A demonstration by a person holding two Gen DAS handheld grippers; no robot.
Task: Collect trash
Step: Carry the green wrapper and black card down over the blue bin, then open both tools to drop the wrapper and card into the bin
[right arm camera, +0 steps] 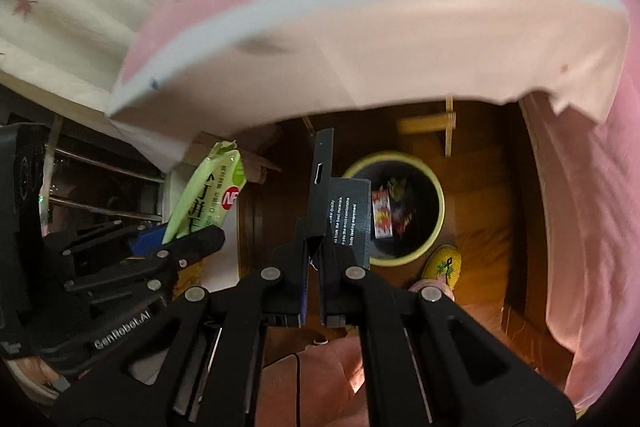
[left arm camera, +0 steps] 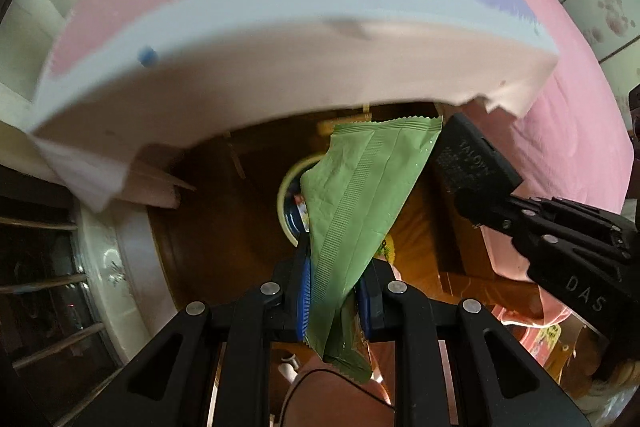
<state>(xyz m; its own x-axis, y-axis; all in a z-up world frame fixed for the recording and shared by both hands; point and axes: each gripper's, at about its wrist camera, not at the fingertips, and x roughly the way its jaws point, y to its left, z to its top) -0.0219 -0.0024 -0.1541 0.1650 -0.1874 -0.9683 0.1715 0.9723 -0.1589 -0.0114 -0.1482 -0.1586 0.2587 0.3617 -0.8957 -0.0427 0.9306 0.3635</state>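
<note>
Below, yellow-rimmed bin (right arm camera: 434, 187) on wooden floor (right arm camera: 480, 227); left gripper (left arm camera: 336, 291) jaws pinching green wrapper (left arm camera: 360, 195), right gripper (right arm camera: 316, 279) jaws pinching black card packet (right arm camera: 344, 219), above it.

dim warm light; motion blur; fisheye-warped edges

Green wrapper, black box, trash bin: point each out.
green wrapper (left arm camera: 352, 203): left wrist view, middle of its creased face.
black box (right arm camera: 347, 223): right wrist view, printed side panel.
trash bin (right arm camera: 439, 203): right wrist view, yellow rim.
</note>
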